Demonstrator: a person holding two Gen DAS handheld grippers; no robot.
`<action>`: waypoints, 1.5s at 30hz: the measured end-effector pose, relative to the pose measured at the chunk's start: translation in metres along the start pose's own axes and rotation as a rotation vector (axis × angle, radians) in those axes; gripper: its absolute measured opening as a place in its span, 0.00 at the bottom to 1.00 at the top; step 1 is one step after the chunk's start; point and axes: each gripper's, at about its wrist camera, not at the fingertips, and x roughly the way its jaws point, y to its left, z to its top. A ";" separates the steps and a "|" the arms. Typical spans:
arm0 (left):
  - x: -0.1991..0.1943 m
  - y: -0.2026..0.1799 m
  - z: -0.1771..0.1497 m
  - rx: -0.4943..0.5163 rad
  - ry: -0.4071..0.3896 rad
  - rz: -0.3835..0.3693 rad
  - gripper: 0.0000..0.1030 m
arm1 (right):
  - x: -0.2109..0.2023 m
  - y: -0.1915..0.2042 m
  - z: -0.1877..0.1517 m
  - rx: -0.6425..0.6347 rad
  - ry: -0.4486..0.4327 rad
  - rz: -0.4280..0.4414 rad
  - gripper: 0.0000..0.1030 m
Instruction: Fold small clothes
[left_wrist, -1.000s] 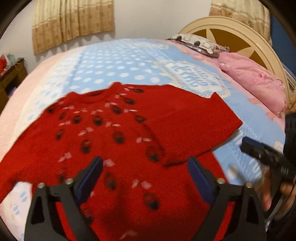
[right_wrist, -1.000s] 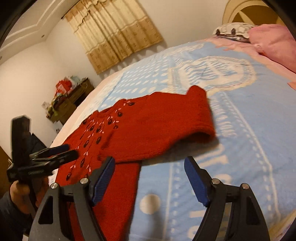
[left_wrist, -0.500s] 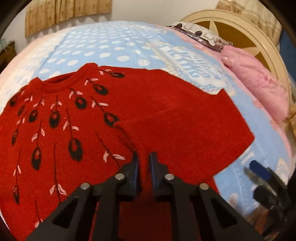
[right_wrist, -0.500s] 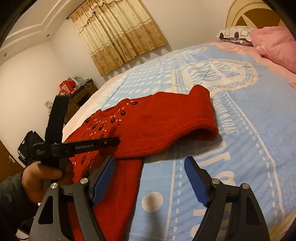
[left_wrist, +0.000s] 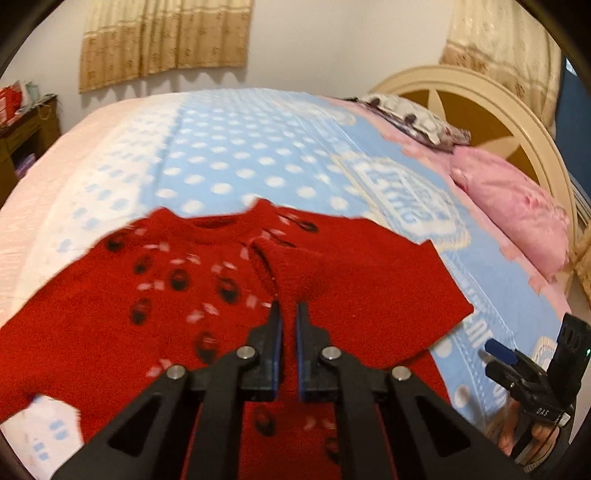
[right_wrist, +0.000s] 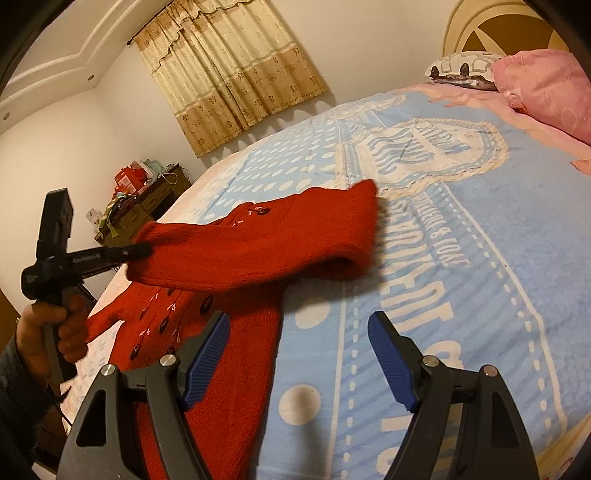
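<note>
A small red knit sweater (left_wrist: 155, 317) with black and white marks lies on the blue dotted bedspread (left_wrist: 236, 155). Its right sleeve (right_wrist: 258, 251) is folded over the body. My left gripper (left_wrist: 289, 314) is shut on the sleeve's end and holds it lifted above the sweater; it also shows in the right wrist view (right_wrist: 142, 251). My right gripper (right_wrist: 299, 332) is open and empty, low over the bedspread beside the sweater's lower edge (right_wrist: 240, 369). It also shows in the left wrist view (left_wrist: 495, 350), at the lower right.
A pink pillow (left_wrist: 513, 206) and a patterned pillow (left_wrist: 410, 118) lie by the cream headboard (left_wrist: 491, 103) on the right. A dark cabinet (right_wrist: 147, 203) with clutter stands by the far wall under the curtain (right_wrist: 229, 70).
My left gripper closed on the folded sleeve's end and has raised it off the sweater. My right gripper has stayed open and nearly still.
</note>
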 end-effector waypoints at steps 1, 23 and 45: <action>-0.003 0.007 0.000 -0.008 -0.007 0.009 0.06 | 0.000 0.000 0.000 -0.001 0.001 0.000 0.76; -0.031 0.128 -0.048 -0.188 -0.011 0.113 0.06 | 0.004 -0.002 -0.001 0.006 0.016 -0.009 0.76; -0.023 0.168 -0.089 -0.302 0.014 0.111 0.06 | 0.014 -0.005 -0.003 0.010 0.050 -0.018 0.76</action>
